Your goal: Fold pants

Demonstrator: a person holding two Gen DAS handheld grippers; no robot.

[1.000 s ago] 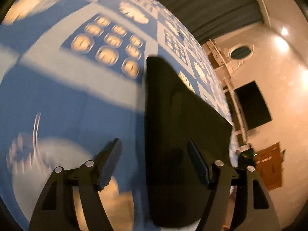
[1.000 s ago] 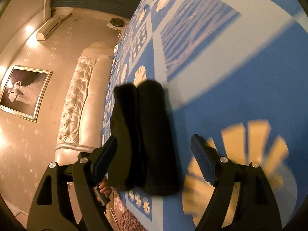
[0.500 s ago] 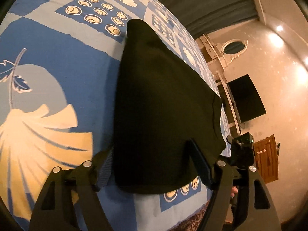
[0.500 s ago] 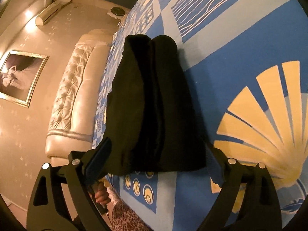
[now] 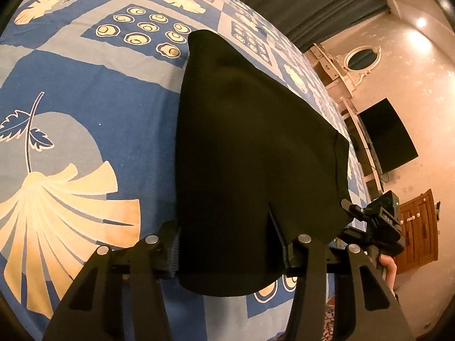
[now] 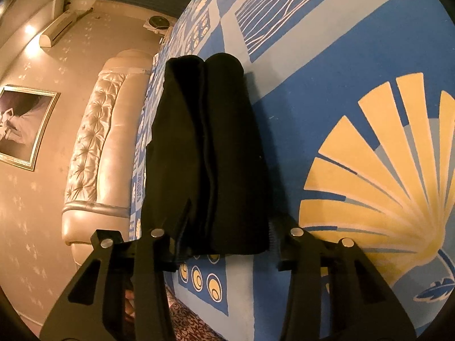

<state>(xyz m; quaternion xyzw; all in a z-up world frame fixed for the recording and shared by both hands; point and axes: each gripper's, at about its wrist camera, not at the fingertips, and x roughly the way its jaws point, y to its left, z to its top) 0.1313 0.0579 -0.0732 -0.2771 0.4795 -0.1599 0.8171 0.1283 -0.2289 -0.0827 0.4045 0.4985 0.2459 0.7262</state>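
— Where are the black pants [image 5: 244, 153] lying?
— Folded on the blue patterned bedspread [image 5: 85, 85], near its edge.
— And the grippers?
— The left gripper [image 5: 224, 244] and right gripper [image 6: 224, 241] are both straddling the bundle's near end, jaws spread wide, not clamping.

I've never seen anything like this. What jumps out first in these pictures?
The black pants, folded into a thick bundle, lie on a bright blue bedspread printed with cream fans and leaves. The left tongs and right tongs each straddle one end of the bundle, fingers wide on either side. Behind, a tufted cream headboard and a framed picture stand at the wall.
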